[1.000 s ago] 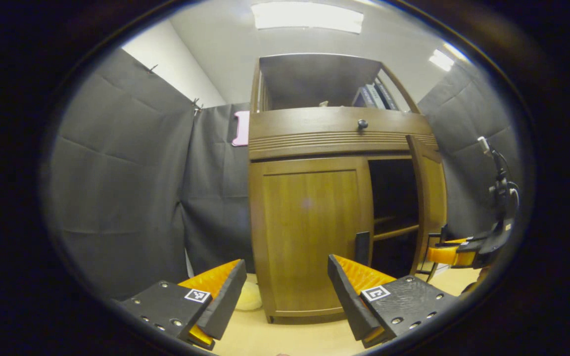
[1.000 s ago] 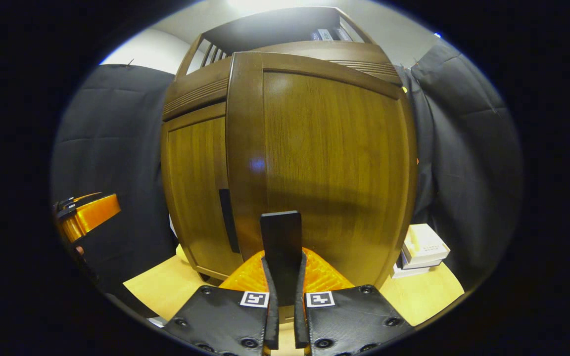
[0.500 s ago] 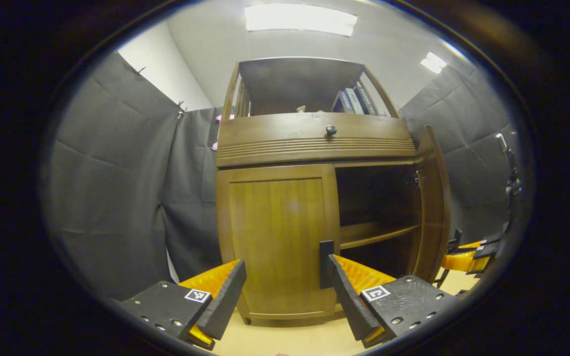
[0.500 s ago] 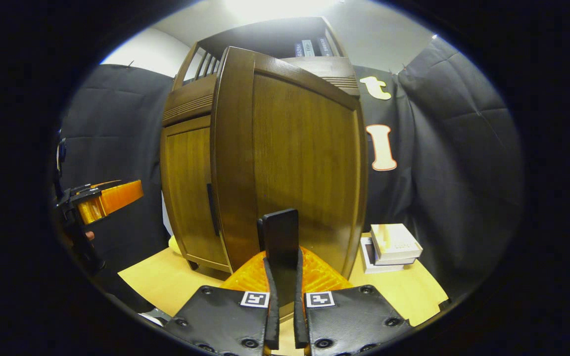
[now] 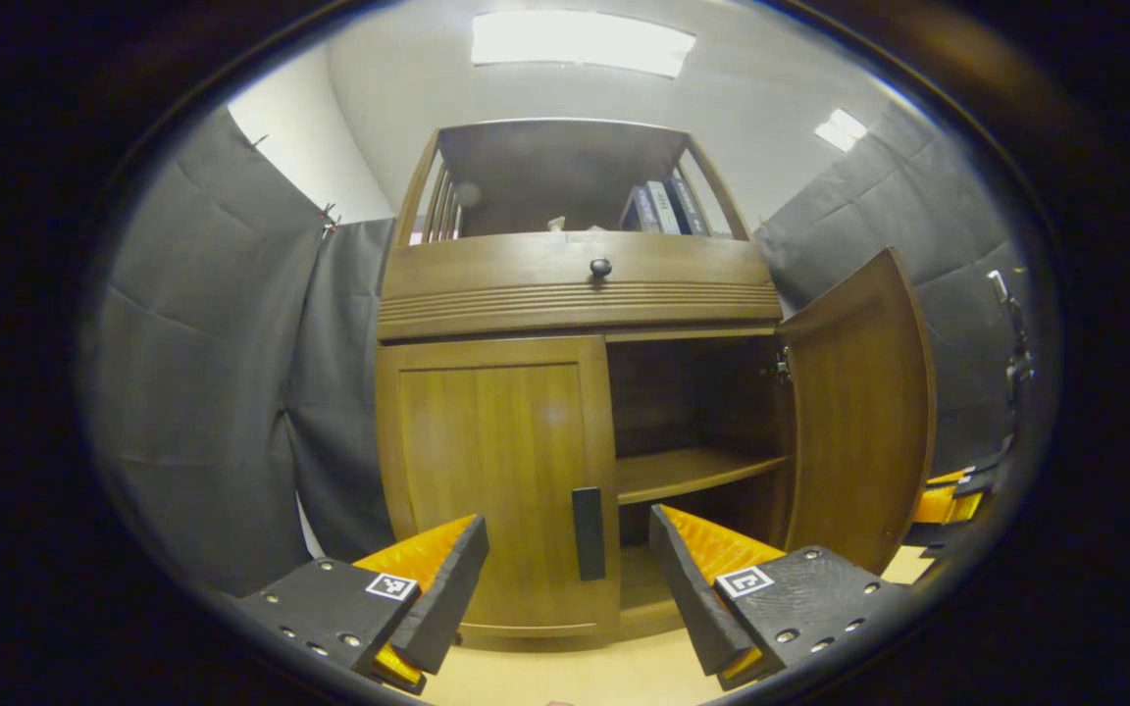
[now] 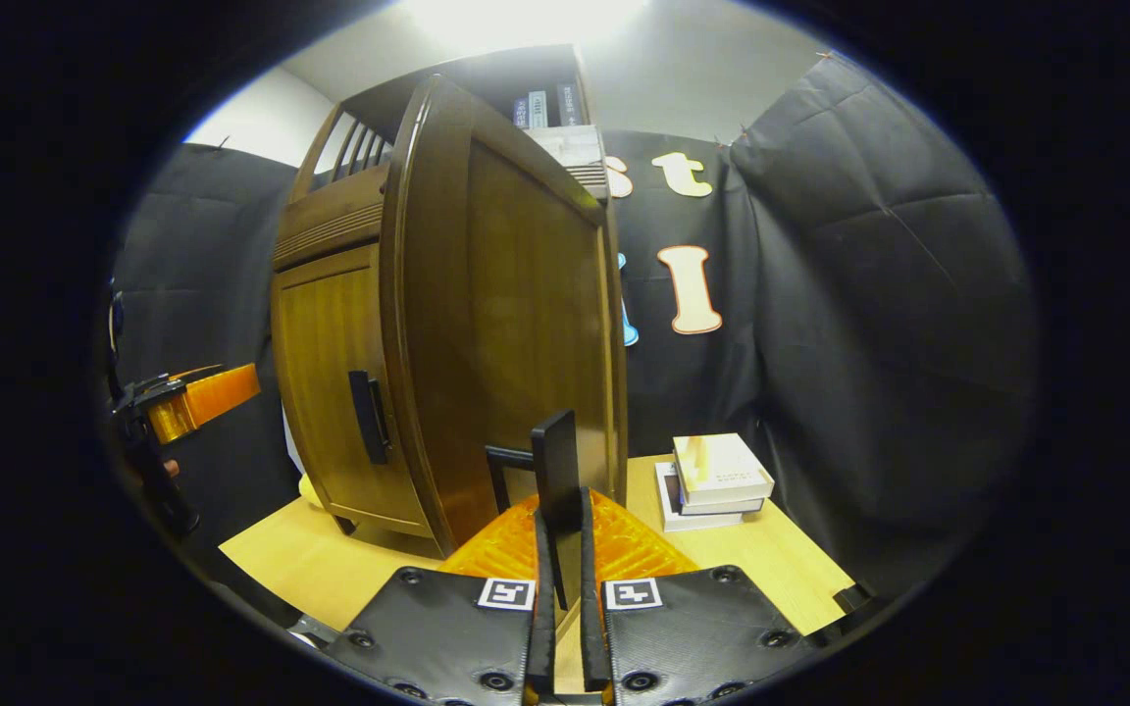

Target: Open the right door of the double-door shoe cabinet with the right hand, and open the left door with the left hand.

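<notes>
One door is swinging wide, one is waiting.
Clenched on the right door's handle [image 6: 557, 459], the right hand-held gripper [image 6: 562, 628] is drawing the right door [image 5: 859, 407] further out than a second ago; the left hand-held gripper [image 5: 565, 574], released, is nearing the left door's handle [image 5: 588, 532] by the bench's [image 6: 330, 564] front edge.

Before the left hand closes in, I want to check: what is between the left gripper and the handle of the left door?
Nothing: in the left gripper view, the open left gripper faces the left door's handle across a bare stretch.

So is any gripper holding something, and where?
The right gripper pinches the right door by its handle. The left gripper holds nothing.
</notes>
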`<state>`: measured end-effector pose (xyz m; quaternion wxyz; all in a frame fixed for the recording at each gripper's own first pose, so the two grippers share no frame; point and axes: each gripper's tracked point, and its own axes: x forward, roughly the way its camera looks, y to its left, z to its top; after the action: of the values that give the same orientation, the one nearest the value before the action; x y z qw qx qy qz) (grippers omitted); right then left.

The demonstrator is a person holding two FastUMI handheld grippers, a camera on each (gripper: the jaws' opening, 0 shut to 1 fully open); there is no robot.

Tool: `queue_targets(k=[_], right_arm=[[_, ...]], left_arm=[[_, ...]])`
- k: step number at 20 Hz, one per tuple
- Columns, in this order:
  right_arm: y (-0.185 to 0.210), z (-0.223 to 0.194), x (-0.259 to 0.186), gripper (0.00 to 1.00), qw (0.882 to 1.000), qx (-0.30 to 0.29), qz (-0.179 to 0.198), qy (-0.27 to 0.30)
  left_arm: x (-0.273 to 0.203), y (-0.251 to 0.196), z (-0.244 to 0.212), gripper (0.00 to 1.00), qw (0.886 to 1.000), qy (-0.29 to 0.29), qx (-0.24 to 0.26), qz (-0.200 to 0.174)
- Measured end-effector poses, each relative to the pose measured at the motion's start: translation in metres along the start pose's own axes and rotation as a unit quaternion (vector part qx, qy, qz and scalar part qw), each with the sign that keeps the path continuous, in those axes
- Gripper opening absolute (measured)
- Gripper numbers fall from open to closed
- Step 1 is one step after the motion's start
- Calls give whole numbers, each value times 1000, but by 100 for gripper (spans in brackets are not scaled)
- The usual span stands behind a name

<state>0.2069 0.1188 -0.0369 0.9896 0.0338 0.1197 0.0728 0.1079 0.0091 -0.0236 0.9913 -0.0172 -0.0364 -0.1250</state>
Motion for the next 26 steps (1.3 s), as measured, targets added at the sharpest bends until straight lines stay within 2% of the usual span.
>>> queue_targets(k=[1,2,5,7,8,9,13,15,16,17,18,19,20,21,23,26], right_arm=[[-8,1,-1,8,1000,0,-8,1],[-17,1,-2,12,1000,3,-16,-1],[-40,1,-1,11,999,10,-32,-2],[-51,1,1,6,999,2,-33,-2],[-51,2,1,0,1000,0,-28,-2],[-54,3,0,5,1000,-3,-25,-2],[-68,3,-1,5,1000,-11,-28,8],[-71,4,-8,10,1000,-9,-22,11],[-77,6,-8,23,999,-13,-34,7],[-83,5,-12,17,999,-14,-45,9],[-90,5,-17,24,998,-9,-58,9],[-94,6,-24,24,998,-1,-65,8],[-98,8,-30,34,997,6,-73,5],[-101,9,-36,39,997,12,-82,2],[-101,12,-51,61,996,18,-88,-2],[-110,21,-70,96,992,8,-121,-17]], left_arm=[[0,0,1,96,1000,1,2,-1],[3,-4,-5,96,1000,1,4,-3],[6,-5,-5,95,1000,1,7,-6],[6,-5,-5,94,1000,1,9,-7],[7,-6,-5,96,1000,2,9,-8],[8,-6,-7,94,1000,4,10,-10],[12,-8,-11,93,1000,11,11,-20],[14,-9,-15,94,999,14,15,-25],[14,-10,-17,94,999,15,16,-27],[14,-11,-20,94,999,17,16,-30],[16,-12,-21,94,999,20,15,-33],[17,-13,-24,94,999,23,14,-35],[19,-15,-25,95,999,24,13,-38],[20,-15,-27,95,999,26,13,-40],[23,-16,-30,95,998,31,11,-44],[29,-15,-37,96,998,43,9,-46]])
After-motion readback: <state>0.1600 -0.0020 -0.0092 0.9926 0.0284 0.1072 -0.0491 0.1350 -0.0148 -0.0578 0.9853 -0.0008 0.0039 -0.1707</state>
